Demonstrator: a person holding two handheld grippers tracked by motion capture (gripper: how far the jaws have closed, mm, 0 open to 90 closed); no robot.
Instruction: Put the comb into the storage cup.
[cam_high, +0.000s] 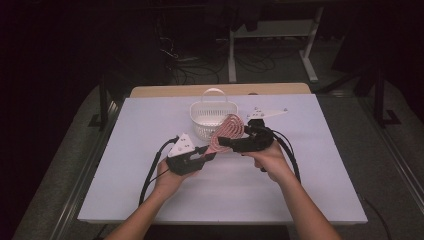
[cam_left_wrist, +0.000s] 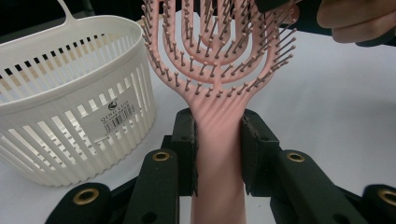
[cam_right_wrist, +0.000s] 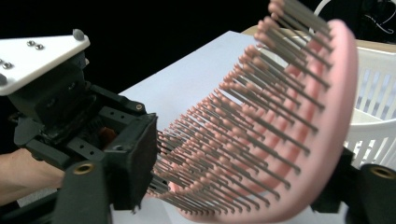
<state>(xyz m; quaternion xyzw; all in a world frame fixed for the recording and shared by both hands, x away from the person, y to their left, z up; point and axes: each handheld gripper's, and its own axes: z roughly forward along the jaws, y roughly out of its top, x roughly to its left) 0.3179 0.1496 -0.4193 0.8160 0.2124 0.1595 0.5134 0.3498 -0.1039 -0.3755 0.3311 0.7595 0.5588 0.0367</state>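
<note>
The fingers of the left gripper (cam_left_wrist: 218, 154) are clamped on the handle of the pink hairbrush (cam_left_wrist: 219, 79), and the brush is held above the middle of the white table (cam_high: 300, 200), just in front of the white basket (cam_high: 212, 117). Its long axis runs from the left gripper up toward the right gripper (cam_right_wrist: 238, 186). That one has its jaws on both sides of the brush head, one at the bristle tips and one behind the back; I cannot tell if both already press.
</note>
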